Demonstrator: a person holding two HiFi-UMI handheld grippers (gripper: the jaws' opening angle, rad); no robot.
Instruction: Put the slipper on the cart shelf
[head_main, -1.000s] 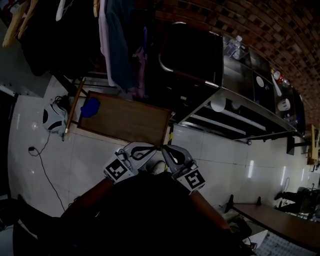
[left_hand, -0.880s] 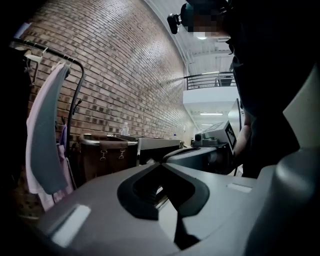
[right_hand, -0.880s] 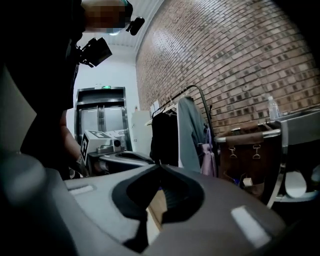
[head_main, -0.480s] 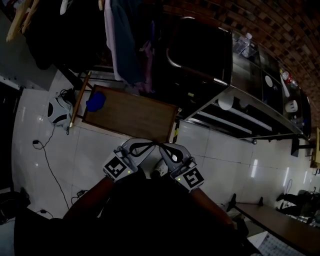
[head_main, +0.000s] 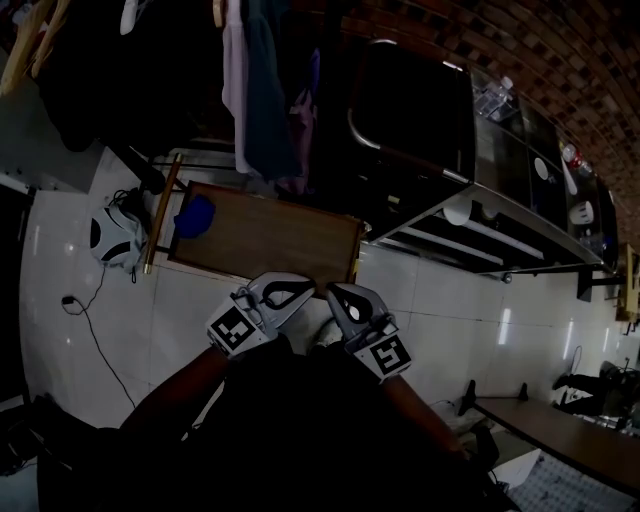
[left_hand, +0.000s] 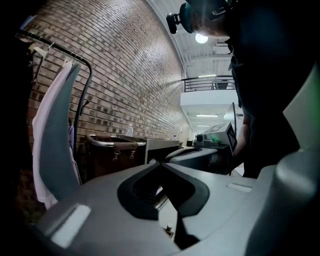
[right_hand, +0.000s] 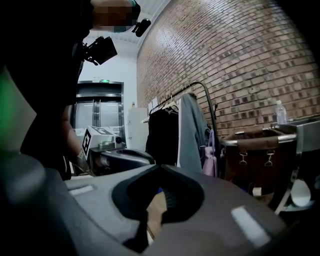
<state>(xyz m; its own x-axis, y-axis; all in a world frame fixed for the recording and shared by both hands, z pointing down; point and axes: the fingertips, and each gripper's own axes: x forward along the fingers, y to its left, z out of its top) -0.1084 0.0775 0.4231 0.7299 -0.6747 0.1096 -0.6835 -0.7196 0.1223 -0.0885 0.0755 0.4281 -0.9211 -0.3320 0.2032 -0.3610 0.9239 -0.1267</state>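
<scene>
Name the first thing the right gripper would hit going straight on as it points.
Likely the table, which lies just ahead of and below the shut right gripper. If it clears that, the clothes hanging behind come next. Depth is unclear.

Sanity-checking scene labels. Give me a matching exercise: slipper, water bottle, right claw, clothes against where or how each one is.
1 slipper
2 water bottle
3 right claw
4 clothes

a hanging up
b shut, nothing in it
c on the wooden table, at its left end in the head view
d on top of the steel unit

Pairs: 1-c, 2-d, 3-b, 4-a
</scene>
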